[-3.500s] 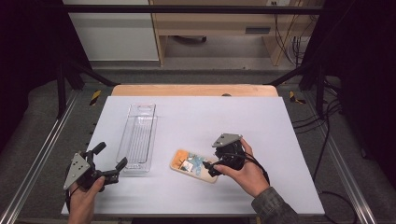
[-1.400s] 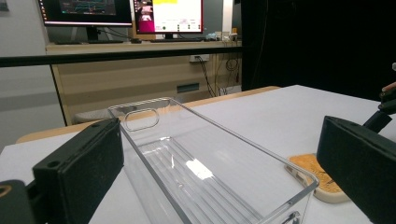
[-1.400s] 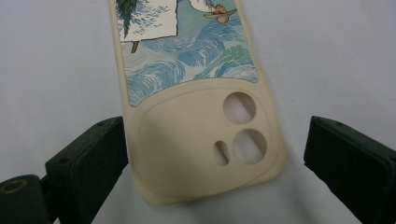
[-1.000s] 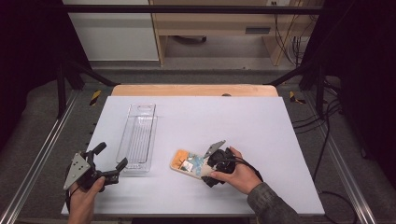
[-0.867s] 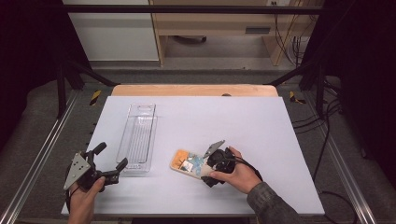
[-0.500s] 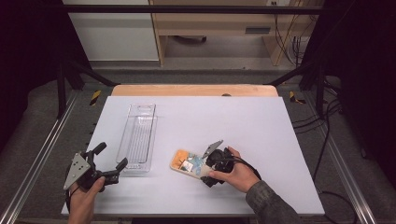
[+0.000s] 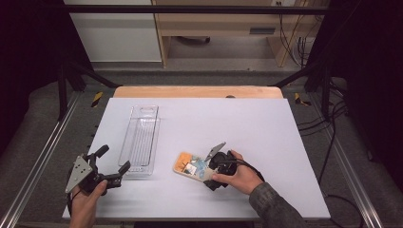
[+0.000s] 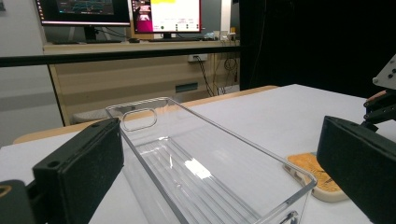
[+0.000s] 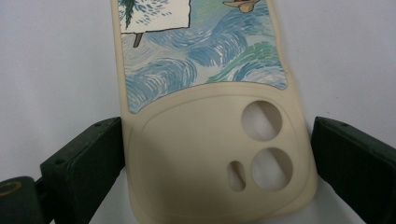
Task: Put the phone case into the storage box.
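Phone case [image 9: 205, 121]: cream, painted blue swirls, camera cut-outs; lies flat on the white counter [image 7: 266, 128], just right of the clear tray [image 7: 140, 140]. Change: the right gripper [image 7: 209, 171] has come down from a raised position to the case's camera end. Its jaws stand apart, one on each long edge, the left touching or nearly so, a gap at the right; not yet clamped. Judged: pick-up imminent. Left gripper [image 7: 111, 166]: unmoved near the tray's near end, jaws apart, holding nothing.

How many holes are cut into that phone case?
3, all in the cream end of the case between the right tongs: two round ones stacked, one small slot left of the lower. The far end is out of frame.
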`<action>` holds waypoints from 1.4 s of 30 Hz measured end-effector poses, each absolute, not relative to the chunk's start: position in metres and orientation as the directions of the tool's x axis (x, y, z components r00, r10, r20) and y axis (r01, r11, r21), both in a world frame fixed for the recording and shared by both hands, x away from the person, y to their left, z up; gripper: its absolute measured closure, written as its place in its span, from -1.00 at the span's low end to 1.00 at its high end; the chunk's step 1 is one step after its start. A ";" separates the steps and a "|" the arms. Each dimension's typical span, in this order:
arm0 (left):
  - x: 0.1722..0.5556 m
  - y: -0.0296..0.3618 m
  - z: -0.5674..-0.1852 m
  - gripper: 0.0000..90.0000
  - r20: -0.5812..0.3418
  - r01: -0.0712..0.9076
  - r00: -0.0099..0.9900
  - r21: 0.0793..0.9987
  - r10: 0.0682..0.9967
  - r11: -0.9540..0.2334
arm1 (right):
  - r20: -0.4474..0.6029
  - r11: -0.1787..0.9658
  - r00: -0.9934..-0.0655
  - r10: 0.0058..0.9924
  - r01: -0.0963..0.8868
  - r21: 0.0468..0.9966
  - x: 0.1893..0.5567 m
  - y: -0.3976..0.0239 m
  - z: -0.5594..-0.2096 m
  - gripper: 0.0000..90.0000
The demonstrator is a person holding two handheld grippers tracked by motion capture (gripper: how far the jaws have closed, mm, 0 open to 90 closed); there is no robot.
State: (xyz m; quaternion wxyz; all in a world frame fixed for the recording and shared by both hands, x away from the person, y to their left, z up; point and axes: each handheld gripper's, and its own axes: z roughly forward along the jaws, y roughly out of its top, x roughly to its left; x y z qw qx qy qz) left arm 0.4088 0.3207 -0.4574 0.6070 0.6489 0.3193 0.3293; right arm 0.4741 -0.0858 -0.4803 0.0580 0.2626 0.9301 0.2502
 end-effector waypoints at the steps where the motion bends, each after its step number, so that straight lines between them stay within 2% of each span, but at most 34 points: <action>1: 0.409 0.321 -0.457 -0.99 0.039 0.015 0.579 0.998 0.815 -0.059 | 0.024 0.739 -0.857 0.515 0.458 0.494 0.474 -0.086 -0.480 -0.90; 9: 0.409 0.320 -0.458 -0.99 0.040 0.015 0.580 0.998 0.814 -0.060 | 0.024 0.738 -0.857 0.515 0.457 0.496 0.474 -0.086 -0.481 -0.91; 31: 0.409 0.321 -0.457 -0.99 0.044 0.011 0.579 0.998 0.814 -0.061 | 0.028 0.755 -0.867 0.498 0.449 0.478 0.472 -0.087 -0.476 -0.74; 42: 0.405 0.313 -0.453 -0.99 0.084 -0.001 0.592 0.995 0.802 -0.103 | 0.062 0.701 -0.835 0.546 0.496 0.511 0.475 -0.104 -0.456 -0.73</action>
